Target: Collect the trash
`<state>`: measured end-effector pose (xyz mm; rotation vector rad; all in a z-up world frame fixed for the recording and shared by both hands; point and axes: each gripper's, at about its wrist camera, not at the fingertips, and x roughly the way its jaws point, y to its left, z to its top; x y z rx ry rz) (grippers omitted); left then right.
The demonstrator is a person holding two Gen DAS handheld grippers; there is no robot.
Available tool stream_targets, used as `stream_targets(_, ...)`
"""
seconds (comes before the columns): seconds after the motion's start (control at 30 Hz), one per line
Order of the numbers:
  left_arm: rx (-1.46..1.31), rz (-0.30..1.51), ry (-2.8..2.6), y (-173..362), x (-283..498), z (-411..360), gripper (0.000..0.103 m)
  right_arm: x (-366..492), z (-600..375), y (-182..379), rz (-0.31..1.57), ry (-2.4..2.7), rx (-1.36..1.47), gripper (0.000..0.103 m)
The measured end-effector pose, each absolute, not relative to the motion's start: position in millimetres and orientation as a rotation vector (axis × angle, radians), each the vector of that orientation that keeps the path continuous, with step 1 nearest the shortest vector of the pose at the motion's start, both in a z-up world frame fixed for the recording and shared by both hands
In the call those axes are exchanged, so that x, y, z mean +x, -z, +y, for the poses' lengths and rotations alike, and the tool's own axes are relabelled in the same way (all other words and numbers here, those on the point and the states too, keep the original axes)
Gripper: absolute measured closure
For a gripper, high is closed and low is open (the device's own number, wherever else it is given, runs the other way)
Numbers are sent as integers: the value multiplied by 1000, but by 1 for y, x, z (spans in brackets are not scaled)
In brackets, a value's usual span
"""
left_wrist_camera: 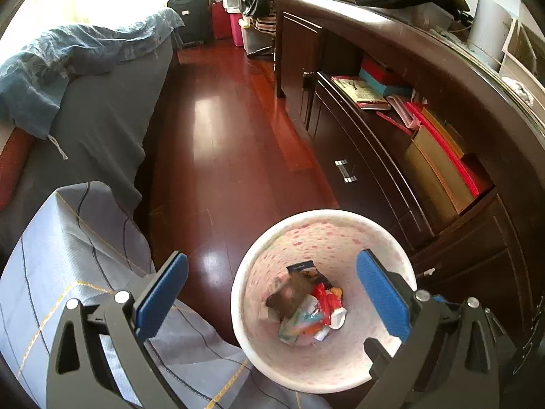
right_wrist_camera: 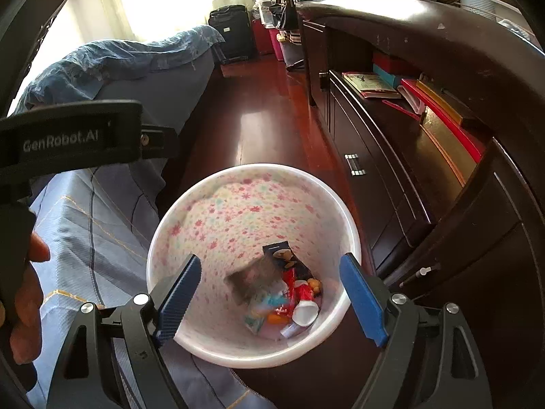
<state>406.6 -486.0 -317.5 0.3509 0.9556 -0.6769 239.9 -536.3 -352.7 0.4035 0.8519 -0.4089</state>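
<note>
Both wrist views look steeply down, close above the same bin (left_wrist_camera: 259,255) (right_wrist_camera: 163,238), floor and cabinet beyond.

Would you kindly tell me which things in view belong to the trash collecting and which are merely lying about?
Part of the job:
- white flowered bin
- wrappers and a small paper cup lying in the bin
- left gripper and right gripper, both open and empty

Just lying about:
- books on the shelf
- black suitcase
- bed covers
</note>
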Motion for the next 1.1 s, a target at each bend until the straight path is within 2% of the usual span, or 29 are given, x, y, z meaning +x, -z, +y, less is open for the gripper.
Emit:
stream_targets(0.23,334,951,659,303,398,-464,4,229,-523,339,856,406,394,18)
stream_targets(0.4,280,939,637,280,385,-428,4,220,-499,319,837,388,362,10)
stream_targets(0.57,205,890,553,246,364,-364,4,214,-455,293,809,329,298,4)
stream_targets(1.1,-64,711,148,166,275,-114,4,197,-288,227,755,21,146,4)
